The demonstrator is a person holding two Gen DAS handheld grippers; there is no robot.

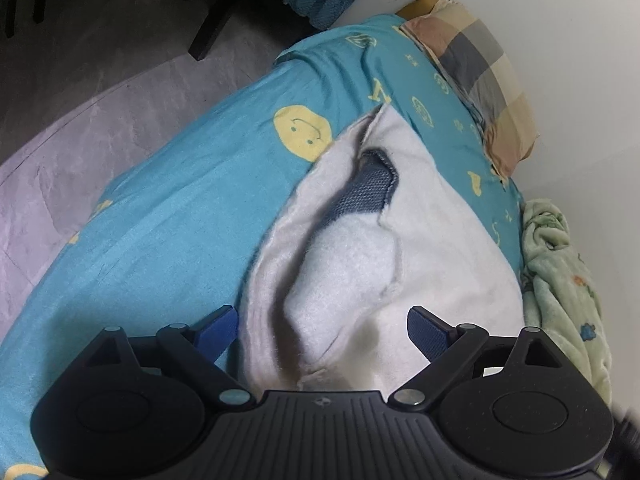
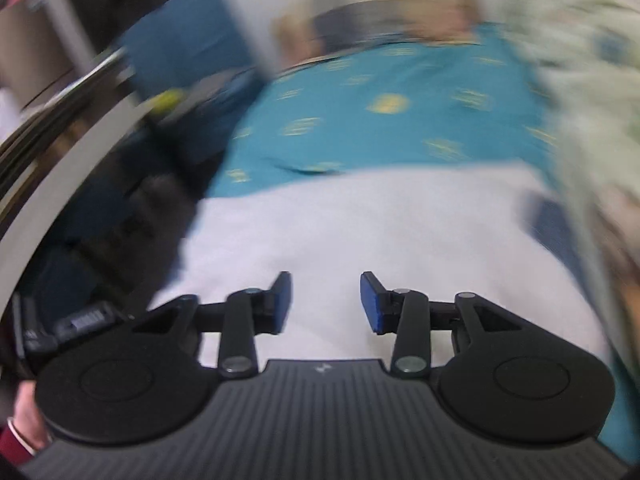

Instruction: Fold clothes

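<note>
A teal bedsheet (image 1: 180, 208) with yellow smiley faces fills the middle of the frame. On it, lower centre, lies the white fleece garment (image 1: 360, 264), rumpled, a blue patch showing. A checked pillow (image 1: 476, 76) sits upper right. The left gripper (image 1: 322, 330) is spread wide above the fleece; the right gripper (image 2: 326, 300) is parted, nothing between.

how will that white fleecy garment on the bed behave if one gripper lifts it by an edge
The white garment will probably drape and sag, since it already lies in soft folds. Its fuzzy surface suggests the pads would grip rather than slip. It looks bulky but likely light. On the teal sheet, a push would probably bunch it.
</note>
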